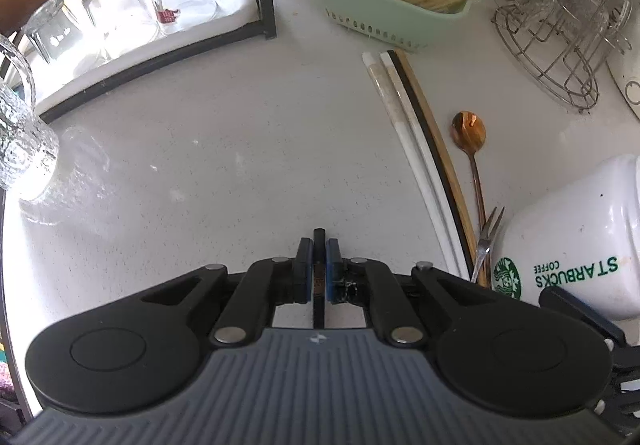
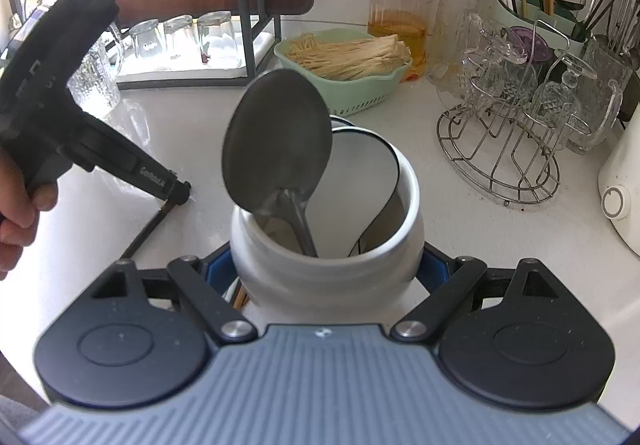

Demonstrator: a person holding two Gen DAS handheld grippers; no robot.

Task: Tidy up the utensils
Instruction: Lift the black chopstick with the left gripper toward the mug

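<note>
Right gripper (image 2: 326,265) is clamping the white mug (image 2: 326,233) with a big spoon (image 2: 278,149) standing in it, while the left gripper (image 1: 319,265) is pinching a black chopstick (image 1: 319,241) over the desk (image 1: 220,165). More chopsticks (image 1: 416,149), a copper spoon (image 1: 469,133) and a fork (image 1: 486,241) are lying beside the mug.

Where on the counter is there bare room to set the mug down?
Widest bare patch: the counter between the glass rack, the green basket and the chopsticks, ahead of the left gripper. Crowded: the strip right of the chopsticks, with copper spoon, fork and Starbucks mug, and around the wire rack.
</note>
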